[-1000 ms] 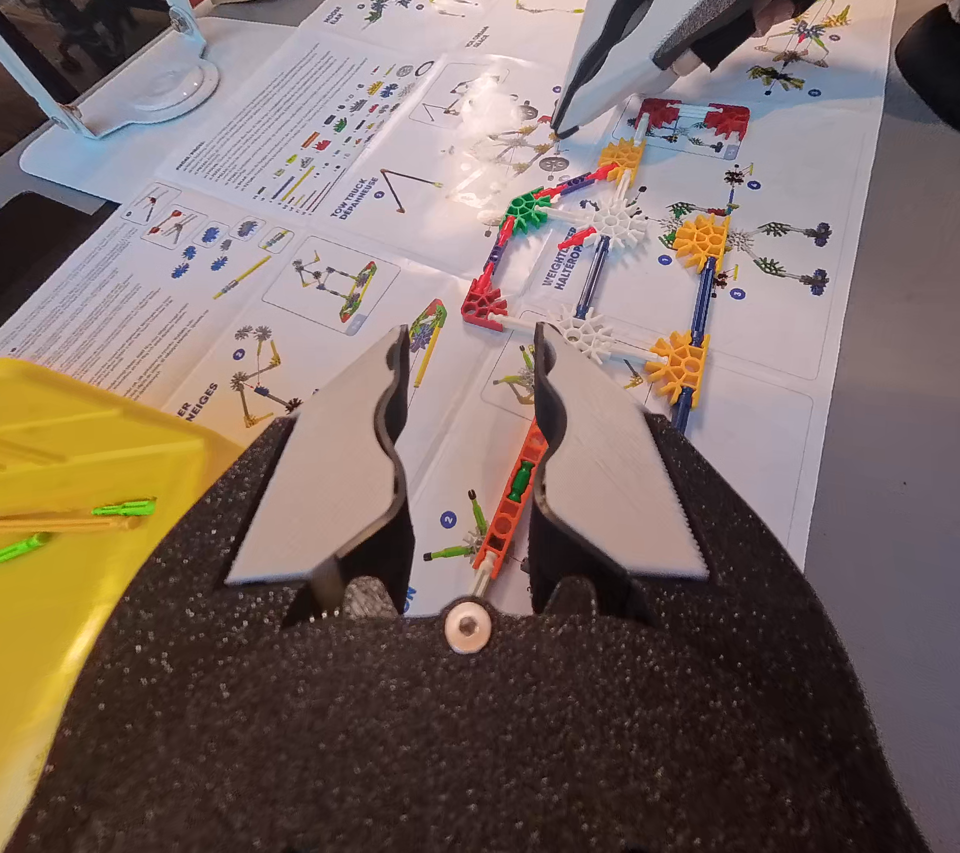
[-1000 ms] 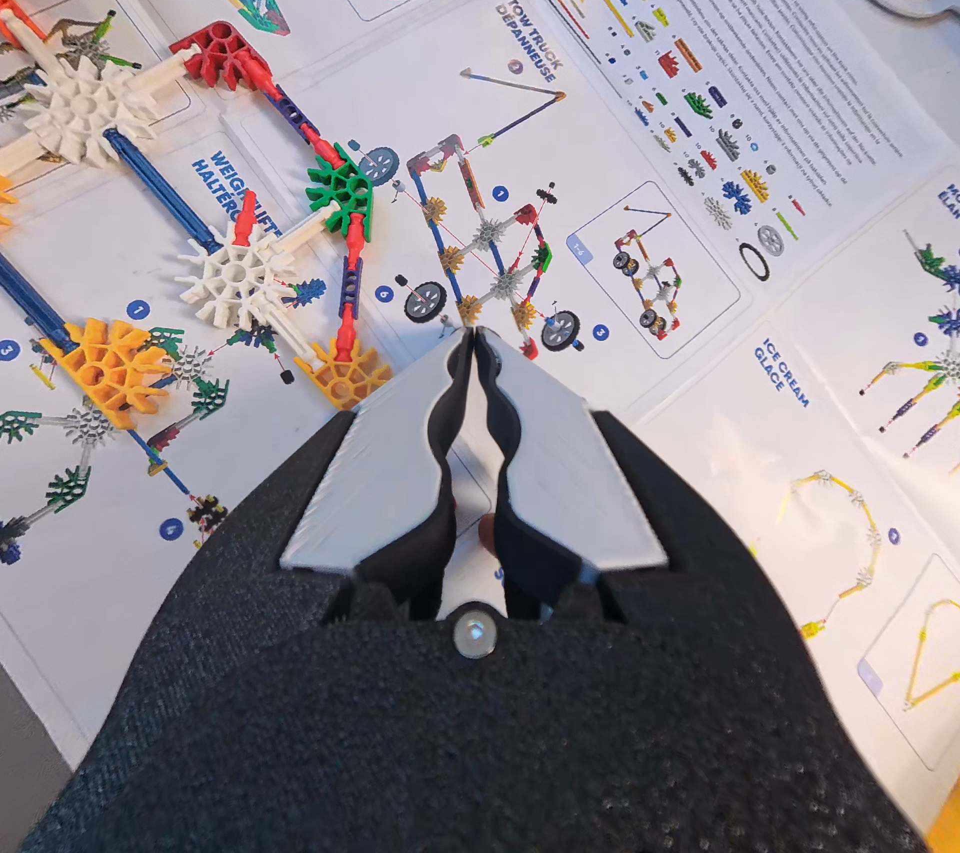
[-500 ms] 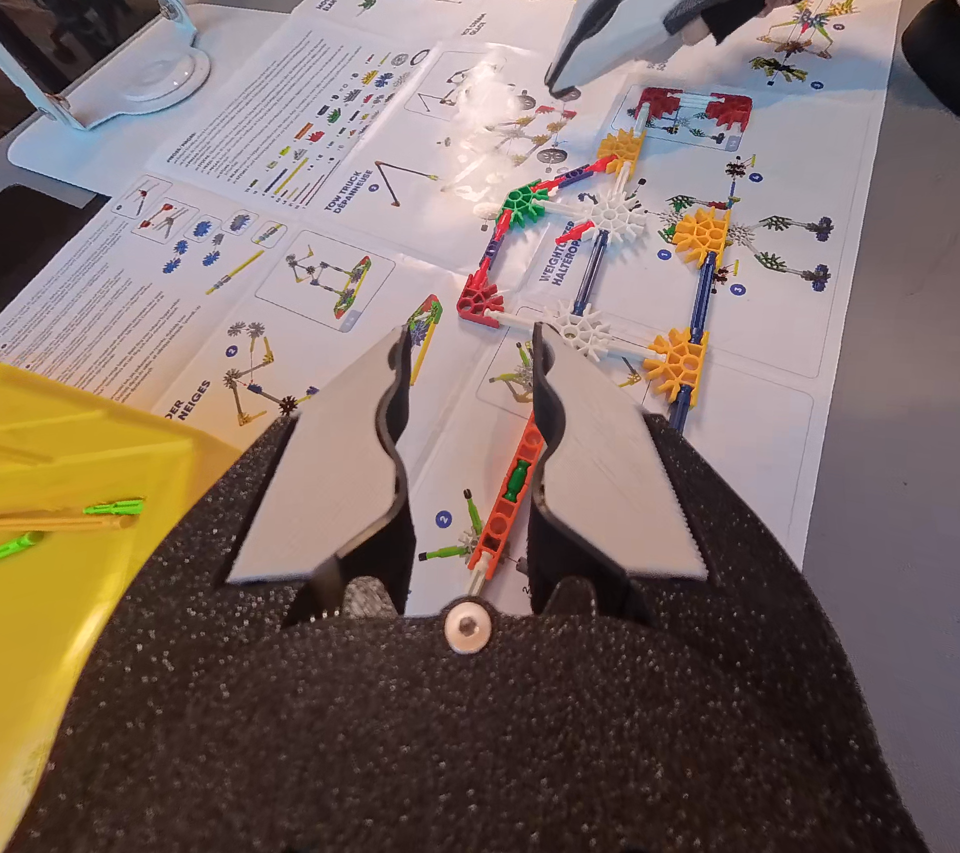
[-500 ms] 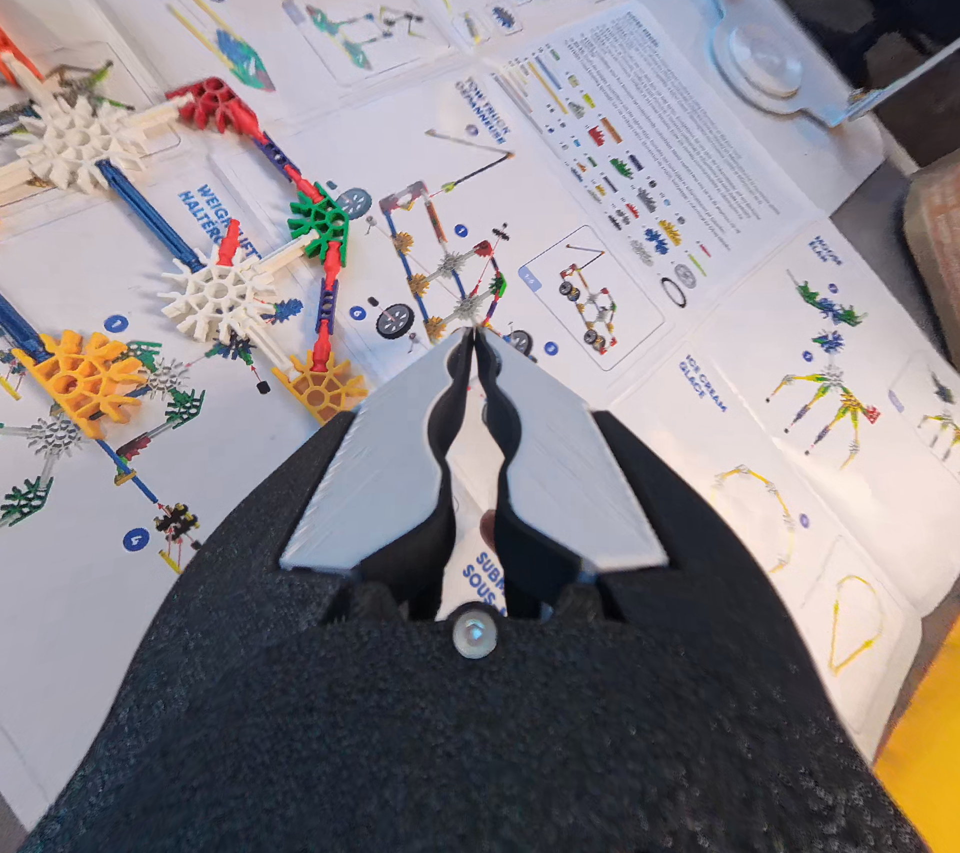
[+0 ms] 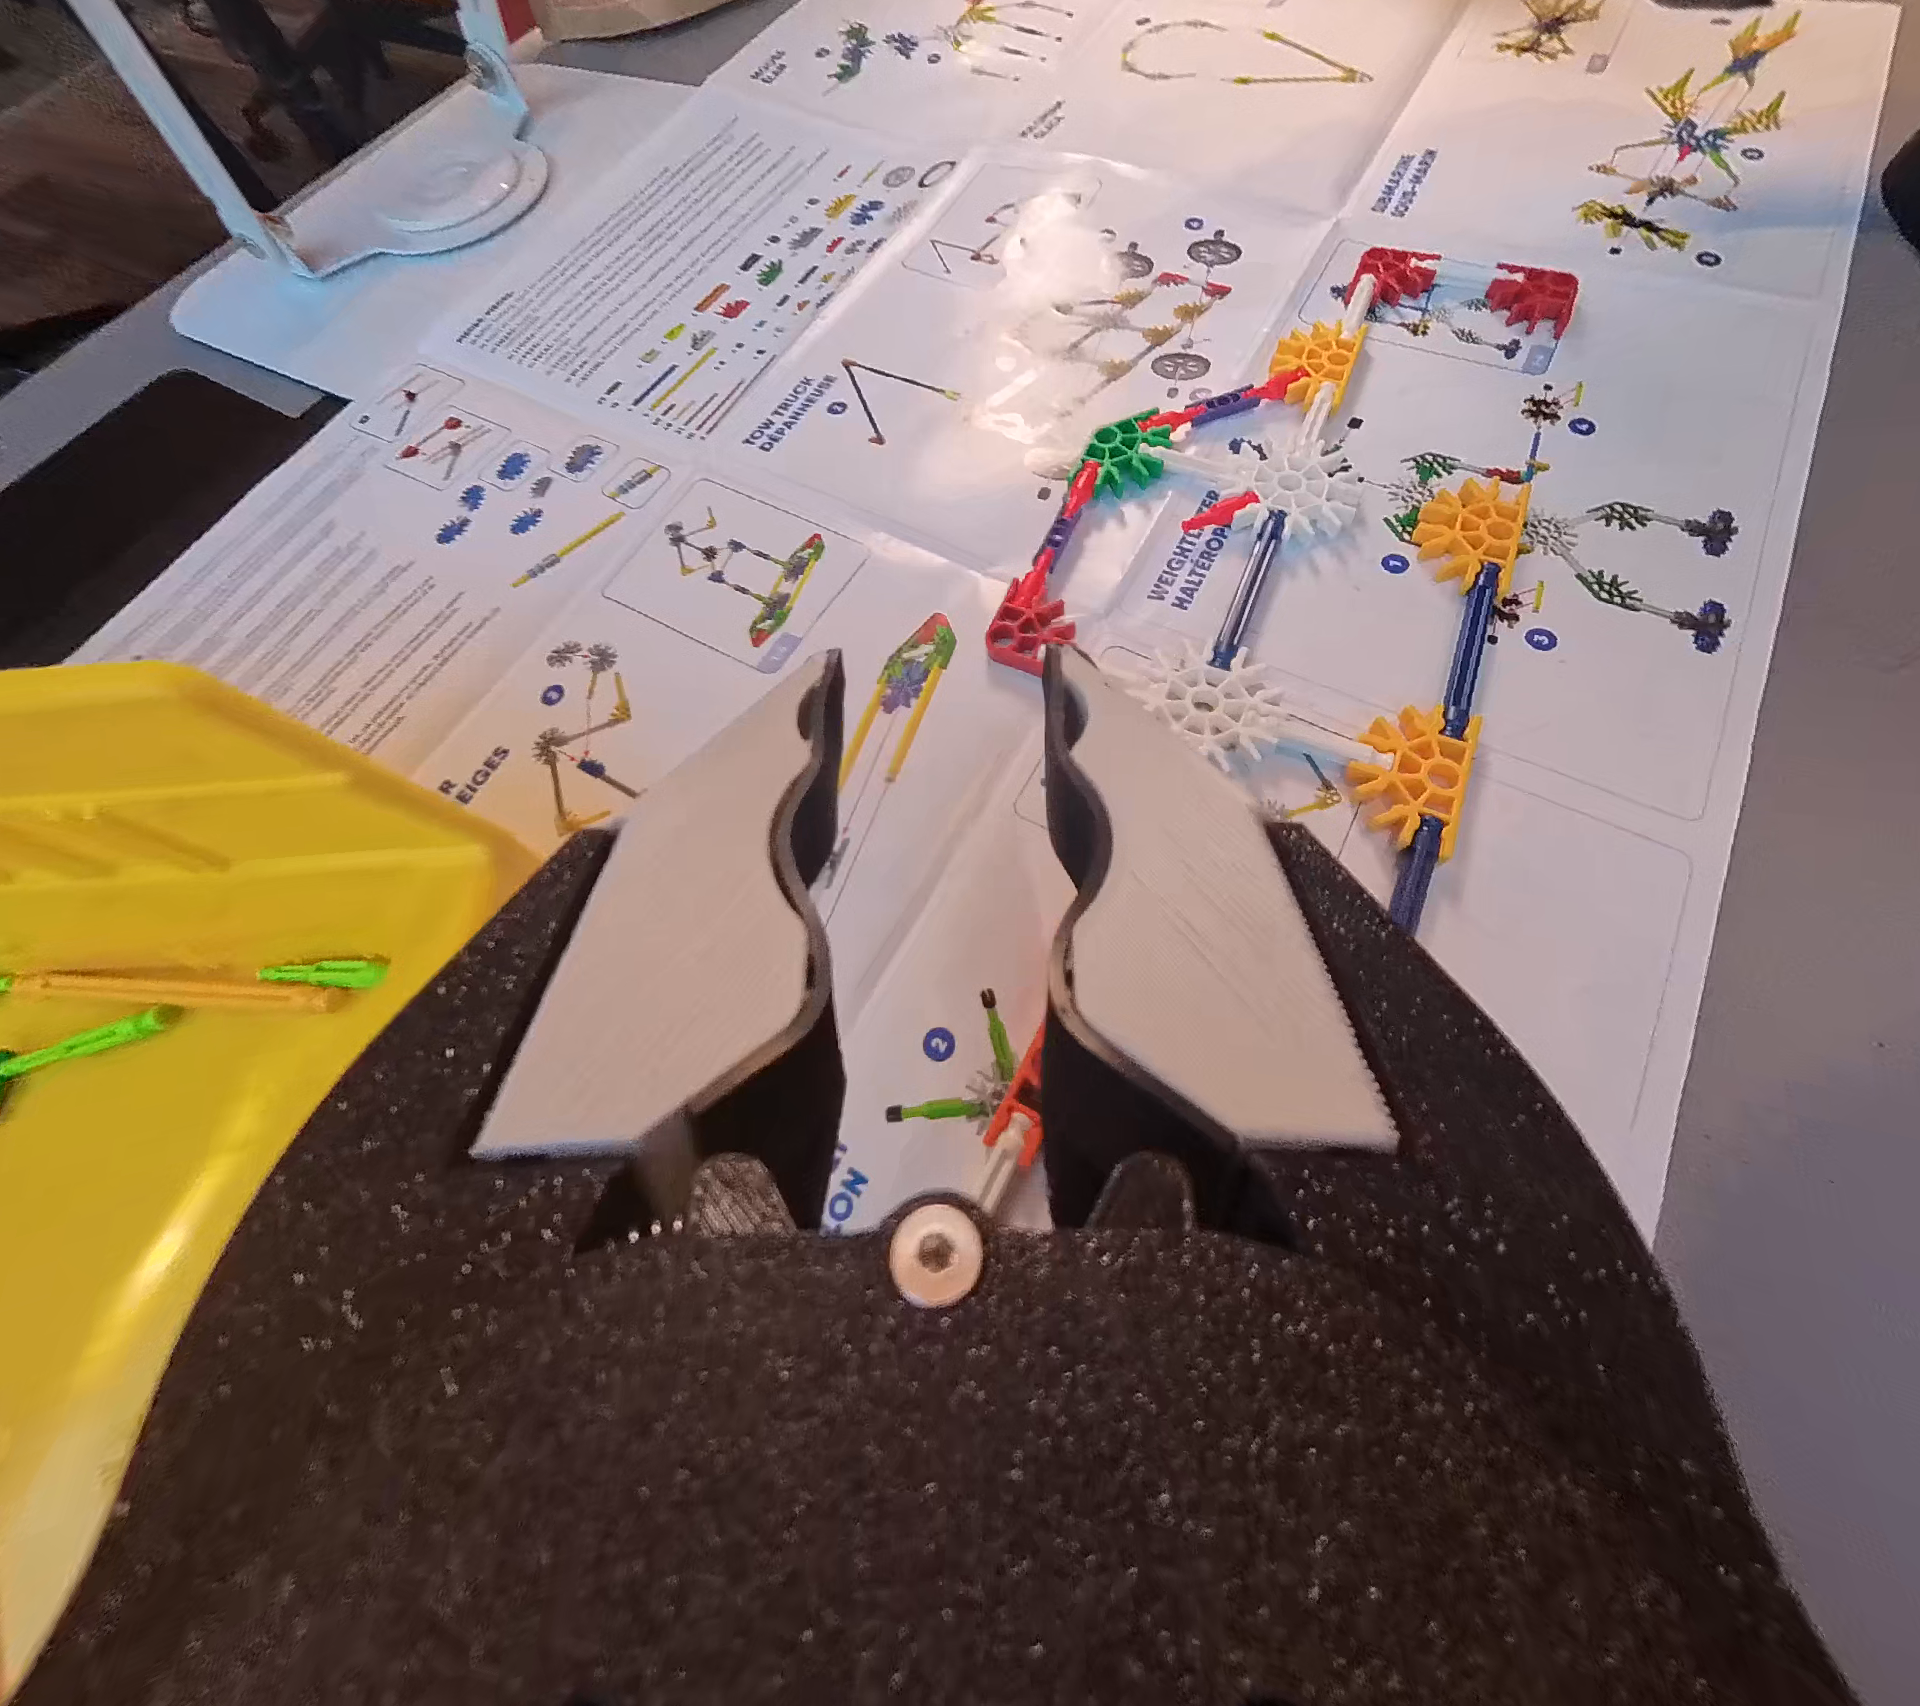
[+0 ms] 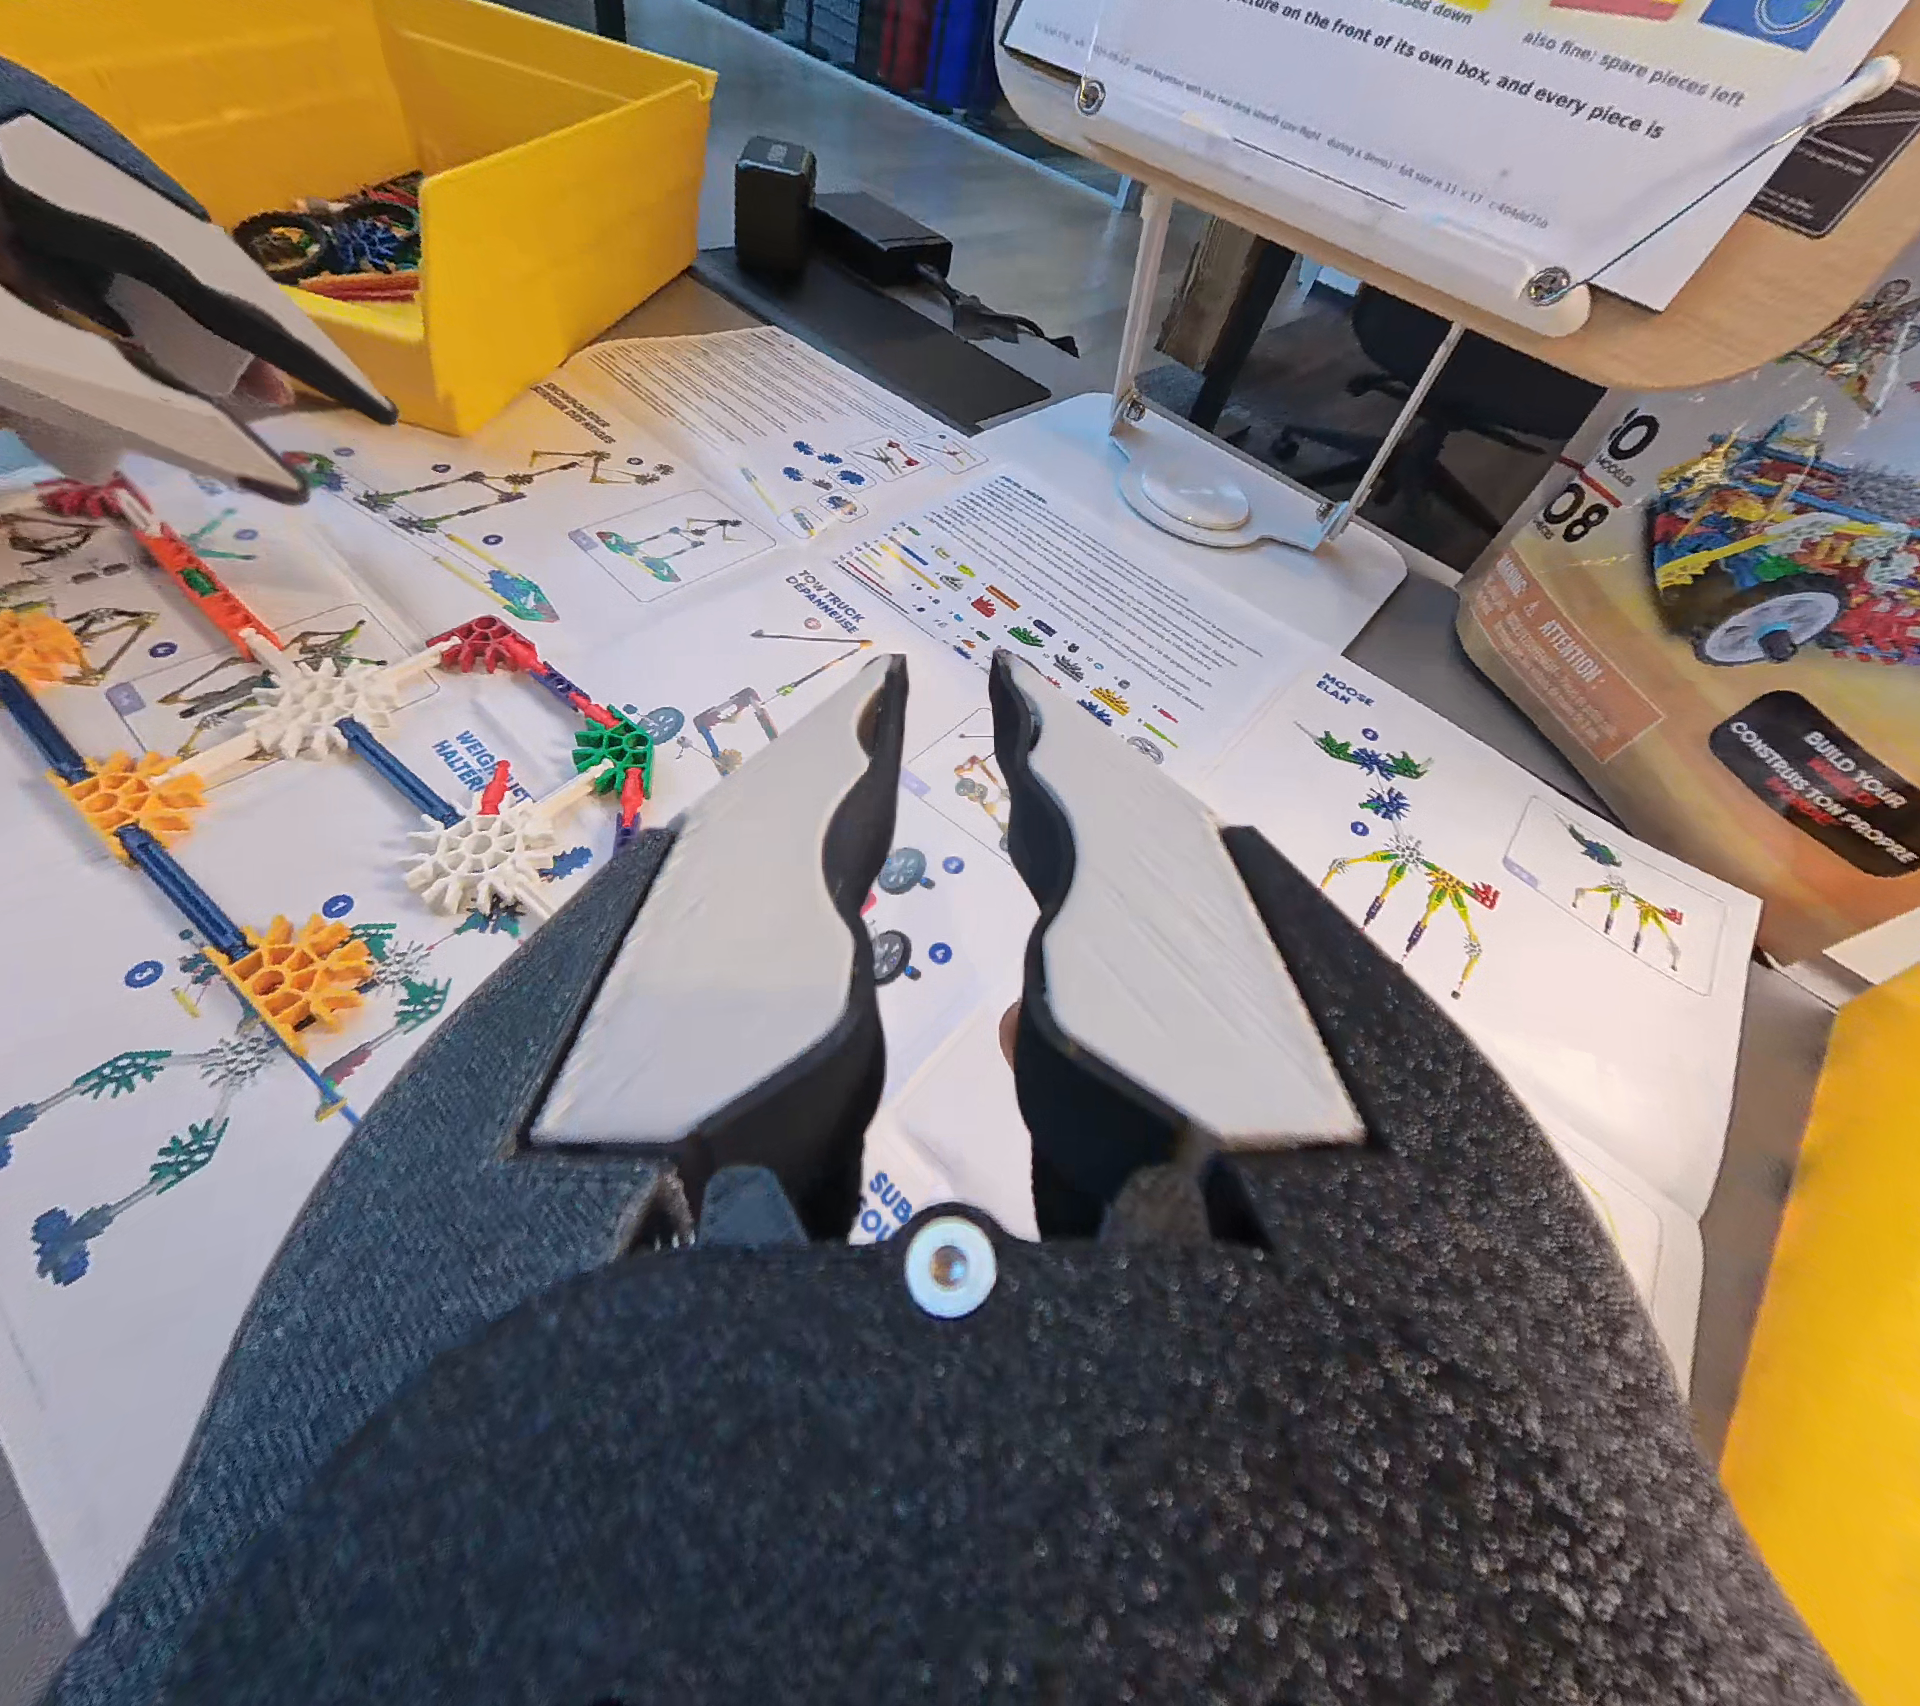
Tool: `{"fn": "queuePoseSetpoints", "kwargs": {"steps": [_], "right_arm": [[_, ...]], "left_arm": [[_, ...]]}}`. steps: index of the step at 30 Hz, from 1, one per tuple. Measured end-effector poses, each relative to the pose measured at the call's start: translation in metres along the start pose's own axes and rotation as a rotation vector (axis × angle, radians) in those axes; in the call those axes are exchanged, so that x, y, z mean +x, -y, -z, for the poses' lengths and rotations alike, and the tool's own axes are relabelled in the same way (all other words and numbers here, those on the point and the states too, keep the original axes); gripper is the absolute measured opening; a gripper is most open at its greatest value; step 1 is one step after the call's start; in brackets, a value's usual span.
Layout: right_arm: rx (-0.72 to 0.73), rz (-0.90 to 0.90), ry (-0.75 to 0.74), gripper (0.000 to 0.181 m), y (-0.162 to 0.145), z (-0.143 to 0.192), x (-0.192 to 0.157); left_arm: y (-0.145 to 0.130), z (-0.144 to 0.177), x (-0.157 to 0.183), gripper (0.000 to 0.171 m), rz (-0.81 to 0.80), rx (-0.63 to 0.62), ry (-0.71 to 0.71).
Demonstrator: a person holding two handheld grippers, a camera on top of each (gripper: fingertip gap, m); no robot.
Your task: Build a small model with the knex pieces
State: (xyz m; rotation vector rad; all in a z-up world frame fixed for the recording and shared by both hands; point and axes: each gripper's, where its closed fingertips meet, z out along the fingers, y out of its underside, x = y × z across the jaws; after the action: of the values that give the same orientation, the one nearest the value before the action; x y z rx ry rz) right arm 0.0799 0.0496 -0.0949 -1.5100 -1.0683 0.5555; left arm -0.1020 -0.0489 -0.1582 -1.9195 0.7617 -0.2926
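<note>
1. Your left gripper hangs low over the near part of the instruction sheet, jaws apart and holding nothing. Just beyond its tips lies the flat rod-and-connector frame, its red corner connector nearest.
2. An orange connector piece with a white rod lies under that gripper's right finger. Dropping straight down could pin or flick it.
3. Your right gripper is up off the sheet, jaws slightly apart and empty. The frame sits to its left, clear of the fingers.
4. The frame only rests on glossy paper. A sideways nudge from either fingertip would likely slide it, or pop a rod out of a white snowflake connector.
5. The sheet itself can shift or lift at a fold if a finger drags on it, carrying the frame along.
6. Edges: the yellow bin is hard against your left gripper's left side, with loose green rods inside. The sheet's right edge runs close to the frame, with bare desk beyond.
7. At the far side stand the white document stand, the kit box and another yellow bin.
8. Open room is the middle of the sheet, between the frame and the stand.
</note>
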Motion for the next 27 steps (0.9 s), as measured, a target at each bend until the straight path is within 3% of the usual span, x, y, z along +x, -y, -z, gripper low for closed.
{"fn": "queuePoseSetpoints", "kwargs": {"steps": [4,7,9,11,15,18,21,27], "right_arm": [[-0.011,-0.013,0.048,0.017,-0.002,0.008,-0.012],[-0.005,0.014,0.080,0.016,-0.007,0.017,-0.022],[-0.014,0.023,0.100,0.014,-0.016,0.020,-0.028],[-0.037,0.015,0.114,0.013,-0.025,0.021,-0.031],[-0.059,0.015,0.142,0.013,-0.030,0.020,-0.036],[-0.072,0.040,0.144,0.013,-0.034,0.019,-0.038],[-0.106,0.033,0.159,0.013,-0.043,0.017,-0.041],[-0.142,0.016,0.181,0.013,-0.054,0.014,-0.043]], "left_arm": [[0.026,0.033,-0.042,0.031,0.017,0.087,0.184],[0.056,0.095,-0.105,0.023,0.034,0.140,0.448],[0.068,0.137,-0.147,0.020,0.054,0.099,0.583],[0.067,0.159,-0.183,0.020,0.077,-0.038,0.617],[0.005,0.158,-0.247,0.021,0.099,-0.491,0.589],[-0.061,0.143,-0.264,0.023,0.128,-0.785,0.488],[-0.101,0.126,-0.258,0.022,0.200,-0.930,0.359],[-0.135,0.114,-0.255,0.021,0.225,-1.088,0.262]]}}
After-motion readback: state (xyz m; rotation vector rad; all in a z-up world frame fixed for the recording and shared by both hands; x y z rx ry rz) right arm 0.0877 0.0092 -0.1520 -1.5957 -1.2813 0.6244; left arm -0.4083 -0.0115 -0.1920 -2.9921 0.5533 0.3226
